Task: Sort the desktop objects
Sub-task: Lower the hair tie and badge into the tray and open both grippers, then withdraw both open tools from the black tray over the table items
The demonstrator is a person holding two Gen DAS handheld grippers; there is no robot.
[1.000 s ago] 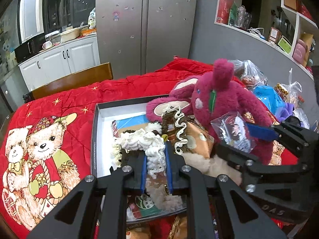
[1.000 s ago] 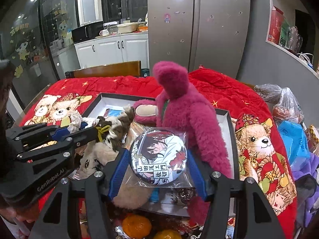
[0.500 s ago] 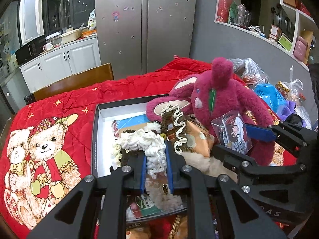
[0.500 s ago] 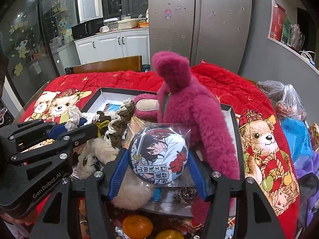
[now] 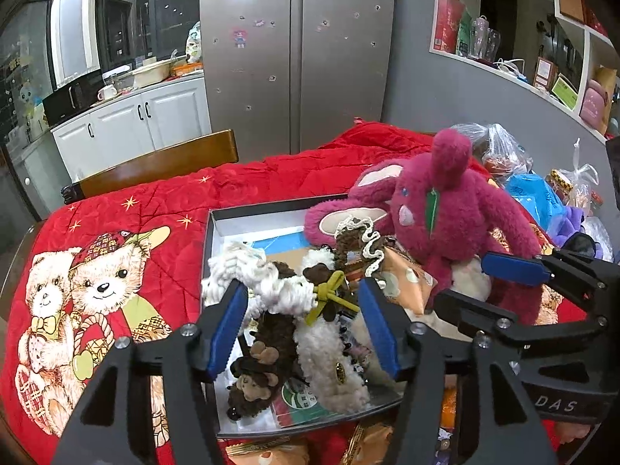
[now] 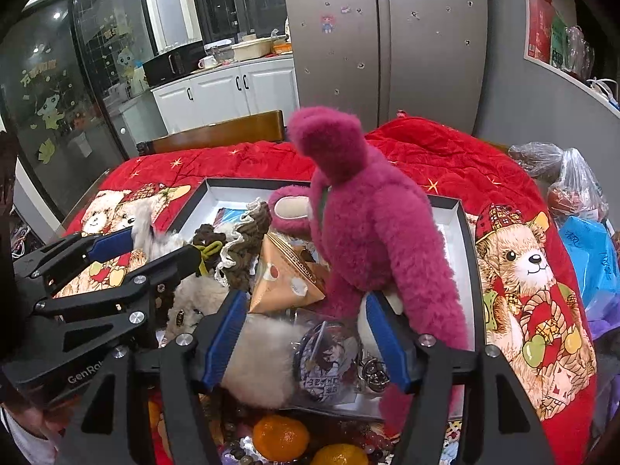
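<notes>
A shallow black-rimmed box [image 5: 267, 206] [image 6: 459, 209] on the red quilt holds a pink plush rabbit [image 5: 453, 209] [image 6: 372, 232], an orange paper packet [image 6: 286, 275] and small toys. My left gripper [image 5: 302, 321] is open over the box; the white and brown knitted string toy [image 5: 279, 290] lies loose between its fingers. My right gripper [image 6: 306, 333] is open; the round anime badge in its clear bag [image 6: 325, 360] lies in the box on a pale furry toy [image 6: 259, 356] below the fingers. The right gripper also shows in the left wrist view [image 5: 484, 283].
A red quilt with teddy bears [image 5: 77, 290] covers the table. Tangerines [image 6: 281, 438] and beads lie at the near edge. Plastic bags [image 6: 573, 190] and a blue bag [image 5: 534, 197] crowd the right side. A wooden chair back [image 5: 155, 162] stands behind.
Both grippers opened. The left let go of the knitted string toy, which now lies in the box. The right let go of the badge bag, which dropped onto the pale furry toy.
</notes>
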